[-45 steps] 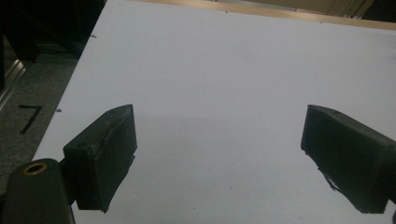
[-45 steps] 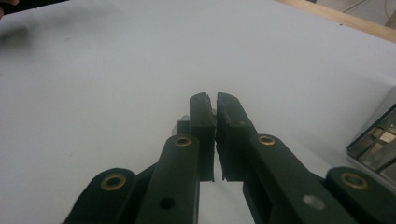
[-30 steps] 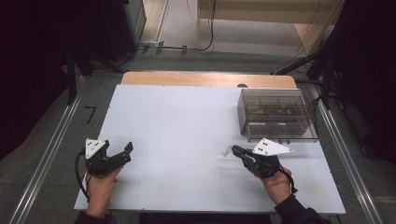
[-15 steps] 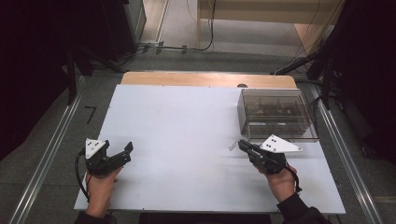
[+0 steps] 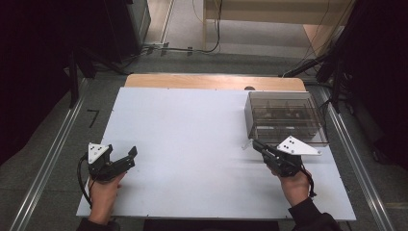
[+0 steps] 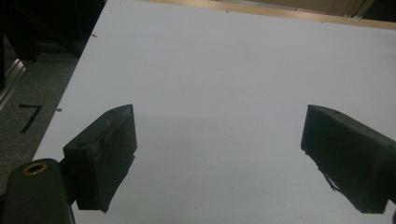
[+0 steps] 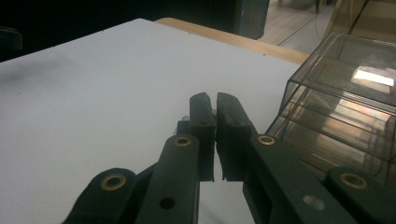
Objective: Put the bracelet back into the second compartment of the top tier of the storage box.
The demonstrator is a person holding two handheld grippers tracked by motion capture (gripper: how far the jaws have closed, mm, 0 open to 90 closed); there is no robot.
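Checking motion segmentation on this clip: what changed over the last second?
The right gripper moved forward and toward the clear plastic box, its tips now just off the box's near left corner, jaws shut on nothing. The left gripper stayed open near the white board's left front; the box did not move.

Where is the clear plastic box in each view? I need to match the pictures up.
High view: clear plastic box at the far right of the white table, just beyond the right hand-held gripper.
Left gripper view: not in it.
Right gripper view: box at the right edge, beside the shut jaws.
Shared landmark: the table's wooden far edge.
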